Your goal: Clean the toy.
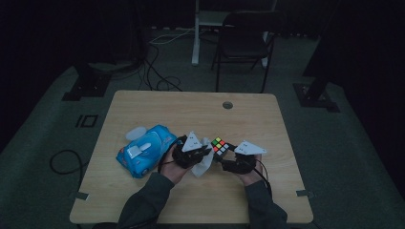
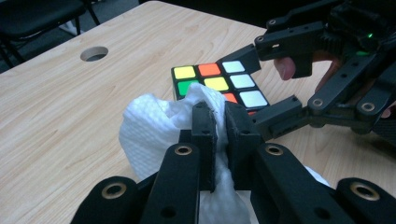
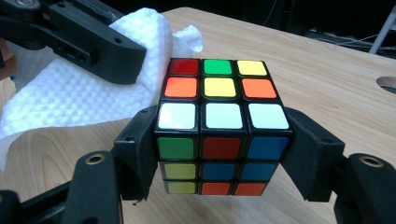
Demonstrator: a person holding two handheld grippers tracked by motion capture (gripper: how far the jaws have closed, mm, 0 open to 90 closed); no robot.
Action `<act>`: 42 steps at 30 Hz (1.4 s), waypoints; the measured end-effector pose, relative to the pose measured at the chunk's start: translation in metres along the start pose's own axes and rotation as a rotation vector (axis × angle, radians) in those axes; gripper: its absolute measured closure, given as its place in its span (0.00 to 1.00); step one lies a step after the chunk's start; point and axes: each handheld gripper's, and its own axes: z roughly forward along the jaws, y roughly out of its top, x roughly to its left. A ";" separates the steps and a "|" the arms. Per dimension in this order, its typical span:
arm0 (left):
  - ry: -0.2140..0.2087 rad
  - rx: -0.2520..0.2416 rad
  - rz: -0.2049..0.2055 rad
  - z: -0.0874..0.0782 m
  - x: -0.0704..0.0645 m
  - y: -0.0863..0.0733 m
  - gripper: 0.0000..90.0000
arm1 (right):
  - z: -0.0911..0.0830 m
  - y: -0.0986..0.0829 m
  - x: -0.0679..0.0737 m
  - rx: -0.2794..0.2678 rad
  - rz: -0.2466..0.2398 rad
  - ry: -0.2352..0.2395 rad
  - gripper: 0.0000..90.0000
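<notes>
A scrambled colour cube (image 3: 219, 121) sits on the wooden table (image 1: 191, 109), clamped between the jaws of my right gripper (image 3: 219, 154). From above the cube (image 1: 220, 146) lies between both hands near the table's front middle. My left gripper (image 2: 220, 135) is shut on a white paper wipe (image 2: 149, 130), whose bunched end touches the cube's (image 2: 219, 81) near side. The wipe (image 3: 79, 98) presses against the cube's left face in the right gripper view. From above the left gripper (image 1: 203, 153) and right gripper (image 1: 228, 155) face each other, with the wipe (image 1: 203, 164) hanging below.
A blue pack of wipes (image 1: 143, 150) lies left of my left hand, its lid flipped open. A round cable hole (image 1: 228, 105) is in the table's far edge. A black chair (image 1: 243, 43) stands behind the table on the dark floor.
</notes>
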 end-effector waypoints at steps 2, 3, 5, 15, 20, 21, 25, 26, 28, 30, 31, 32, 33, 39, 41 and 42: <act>-0.001 -0.001 0.000 0.000 0.000 0.000 0.94 | 0.000 0.000 0.000 -0.002 0.000 -0.001 0.39; -0.001 -0.001 -0.001 0.000 0.000 0.000 0.94 | 0.000 0.000 0.000 -0.002 0.001 -0.001 0.39; 0.000 0.002 0.003 0.001 0.000 0.000 0.94 | -0.001 0.000 0.000 -0.003 0.000 -0.003 0.39; 0.004 0.024 0.004 0.008 -0.001 -0.006 0.94 | -0.002 0.000 -0.002 -0.002 0.005 -0.018 0.39; 0.007 0.041 0.002 0.013 -0.001 -0.011 0.94 | -0.003 0.001 -0.003 -0.014 0.015 -0.019 0.39; 0.005 0.043 -0.002 0.015 -0.001 -0.012 0.94 | -0.004 0.001 -0.003 -0.016 0.015 -0.020 0.39; 0.000 0.053 -0.004 0.020 -0.002 -0.015 0.94 | -0.004 0.001 -0.004 -0.017 0.017 -0.026 0.39; -0.001 0.054 -0.004 0.020 -0.003 -0.015 0.94 | -0.004 0.001 -0.005 -0.016 0.018 -0.027 0.39; -0.004 0.058 -0.003 0.022 -0.004 -0.016 0.94 | -0.004 0.001 -0.005 -0.015 0.019 -0.031 0.39; -0.010 0.063 0.002 0.024 -0.007 -0.016 0.94 | -0.004 0.001 -0.005 -0.015 0.019 -0.033 0.39; -0.013 0.064 0.006 0.025 -0.008 -0.017 0.94 | -0.003 0.001 -0.005 -0.015 0.020 -0.035 0.39; -0.017 0.068 0.007 0.026 -0.010 -0.017 0.94 | -0.003 0.001 -0.005 -0.014 0.021 -0.037 0.39; -0.020 0.069 0.008 0.027 -0.011 -0.017 0.94 | -0.003 0.001 -0.005 -0.013 0.023 -0.038 0.39; -0.031 0.077 0.017 0.034 -0.018 -0.016 0.94 | -0.004 0.000 -0.007 -0.015 0.034 -0.052 0.39; -0.034 0.079 0.019 0.035 -0.020 -0.016 0.94 | -0.005 0.000 -0.008 -0.020 0.037 -0.053 0.39; -0.036 0.080 0.021 0.036 -0.021 -0.017 0.94 | -0.005 0.000 -0.009 -0.021 0.038 -0.055 0.39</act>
